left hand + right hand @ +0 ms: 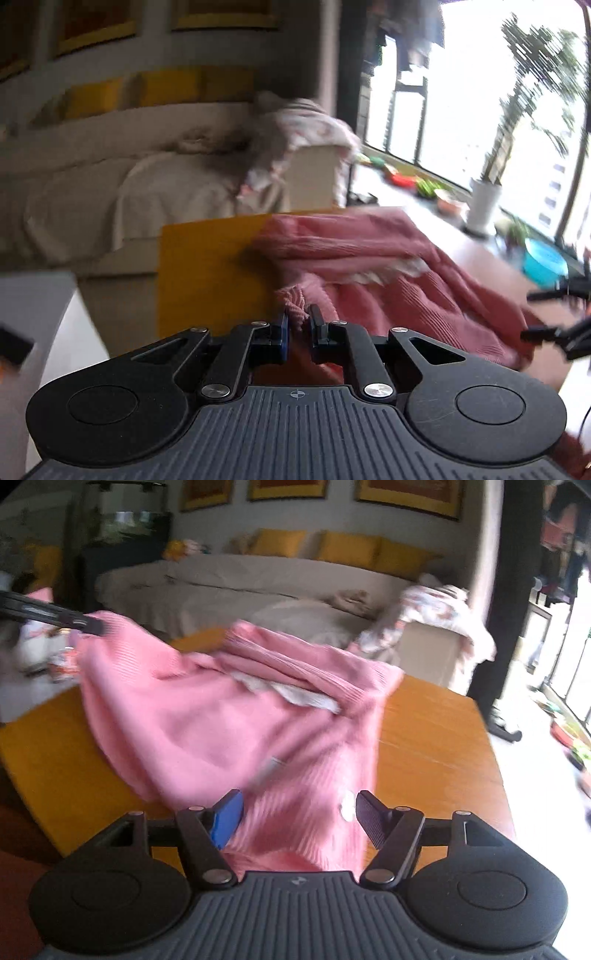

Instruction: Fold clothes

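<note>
The fingers of the left gripper [298,323] were clenched on a bunched fold of the pink ribbed garment [236,716], holding that corner lifted off the counter [436,746]. The fingers of the right gripper [300,812] stood released, spread either side of the garment's near hem, their pads not pressing the cloth. A small white button [346,805] lay just inside the right-hand finger.

The garment lay heaped across the middle of the yellow wooden counter, rumpled, with a pale lining [295,694] showing in a gap between its layers. No flat fold was visible. As judged from this, the task was at an early stage: the cloth had yet to be spread, squared and folded.

Bare counter showed to the garment's right and near left, giving room to spread it out. The far edge of the counter lay close behind the heap, with a cloth-covered bed [229,579] beyond it. In the left wrist view the counter's left edge fell close beside the held corner, and a windowsill carrying a white pot [484,206] stood well apart.
</note>
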`<state>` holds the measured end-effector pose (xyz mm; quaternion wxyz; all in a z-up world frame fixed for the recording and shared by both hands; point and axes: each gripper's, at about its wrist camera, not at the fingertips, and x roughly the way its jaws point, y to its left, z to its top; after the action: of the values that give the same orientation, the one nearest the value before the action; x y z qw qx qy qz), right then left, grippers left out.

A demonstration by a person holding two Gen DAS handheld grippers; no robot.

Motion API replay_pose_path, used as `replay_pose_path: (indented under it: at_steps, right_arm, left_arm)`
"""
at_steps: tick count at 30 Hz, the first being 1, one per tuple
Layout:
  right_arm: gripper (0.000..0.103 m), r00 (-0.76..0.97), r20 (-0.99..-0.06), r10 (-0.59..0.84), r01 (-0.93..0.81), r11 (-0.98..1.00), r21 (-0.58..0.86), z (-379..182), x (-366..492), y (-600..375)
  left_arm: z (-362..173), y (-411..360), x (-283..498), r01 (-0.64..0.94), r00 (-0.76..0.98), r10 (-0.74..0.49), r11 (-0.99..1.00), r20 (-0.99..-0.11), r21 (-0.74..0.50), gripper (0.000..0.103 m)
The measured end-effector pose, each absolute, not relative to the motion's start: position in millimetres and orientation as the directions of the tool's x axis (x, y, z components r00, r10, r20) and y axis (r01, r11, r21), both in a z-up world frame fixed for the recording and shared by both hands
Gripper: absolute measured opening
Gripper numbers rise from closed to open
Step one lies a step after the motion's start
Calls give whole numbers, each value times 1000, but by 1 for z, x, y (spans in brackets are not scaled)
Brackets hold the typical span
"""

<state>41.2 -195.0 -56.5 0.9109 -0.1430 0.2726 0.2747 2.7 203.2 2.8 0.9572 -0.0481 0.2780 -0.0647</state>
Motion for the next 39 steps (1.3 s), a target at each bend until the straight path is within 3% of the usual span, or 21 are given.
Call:
replay_pose_path:
  at_steps: [1, 2, 3, 4, 5, 9, 12, 14, 15, 16, 17, 19, 24, 29, 32, 33, 34, 35, 36, 37, 39]
  right_arm:
    - [68, 708, -575, 409, -557, 825, -99, -59, 44, -199]
    - [57, 714, -574, 400, -535, 841, -80, -61, 47, -204]
    - [42, 713, -570, 408, -517, 855, -34, -60, 49, -213]
    - [12, 713, -565, 414, -495, 869, 12, -59, 51, -222]
    - [7, 720, -558, 413, -463, 885, 57, -57, 53, -232]
    - [7, 771, -521, 366, -288, 930, 227, -51, 59, -283]
    - [8, 797, -544, 261, -188, 964, 187, -56, 58, -303]
    - [12, 791, -558, 251, -161, 965, 206, -61, 56, -312]
    - [17, 783, -560, 270, -157, 957, 243, -63, 55, -317]
    - [33, 779, -544, 312, -163, 939, 304, -65, 52, -321]
    - [54, 779, -517, 355, -174, 915, 365, -66, 48, -324]
    - [69, 782, -459, 421, -205, 870, 447, -69, 41, -324]
    - [71, 777, -428, 461, -242, 847, 473, -84, 41, -307]
    - [72, 775, -408, 482, -250, 827, 503, -101, 46, -295]
    - [68, 748, -399, 530, -296, 805, 515, -102, 49, -277]
    - [64, 735, -407, 542, -314, 804, 504, -100, 50, -269]
    - [45, 722, -414, 554, -333, 804, 494, -99, 51, -261]
    - [20, 709, -422, 565, -351, 802, 483, -97, 52, -253]
    - [12, 696, -430, 575, -369, 800, 473, -96, 54, -245]
    - [11, 686, -430, 586, -383, 795, 471, -93, 55, -240]
    - [10, 702, -368, 609, -377, 757, 533, -75, 57, -250]
  left_arm:
    - [4, 213, -1, 72, 840, -145, 985, -524, -157, 12]
    - [-2, 218, -5, 56, 832, -149, 981, -535, -185, 12]
    - [-9, 221, -8, 45, 822, -155, 977, -548, -209, 12]
    - [-17, 223, -12, 34, 812, -164, 971, -560, -236, 12]
    - [-24, 226, -14, 24, 803, -178, 964, -569, -267, 12]
    - [-45, 235, -26, -12, 780, -234, 921, -580, -388, 12]
    - [-50, 242, -39, -26, 780, -244, 907, -577, -419, 18]
    - [-50, 245, -46, -23, 790, -254, 897, -558, -441, 32]
    - [-50, 247, -48, -26, 801, -258, 887, -541, -461, 48]
    - [-49, 250, -51, -29, 812, -260, 876, -522, -482, 63]
    - [-49, 252, -51, -34, 824, -260, 864, -504, -502, 68]
    - [-48, 253, -49, -44, 844, -254, 845, -472, -533, 81]
    - [-53, 243, -34, -68, 867, -215, 842, -449, -535, 94]
    - [-58, 229, -18, -58, 858, -230, 845, -460, -531, 94]
    - [-64, 217, -9, -48, 848, -249, 843, -468, -535, 84]
    - [-63, 211, -7, -35, 838, -259, 853, -481, -520, 70]
    - [-62, 204, -4, -20, 826, -270, 863, -495, -504, 53]
    - [-61, 197, -1, -4, 814, -280, 873, -509, -488, 43]
    - [-55, 194, 0, 10, 814, -285, 879, -507, -478, 25]
    - [-48, 191, 2, 24, 815, -289, 883, -503, -468, 15]
    - [-33, 191, 2, 49, 828, -298, 882, -475, -468, 14]
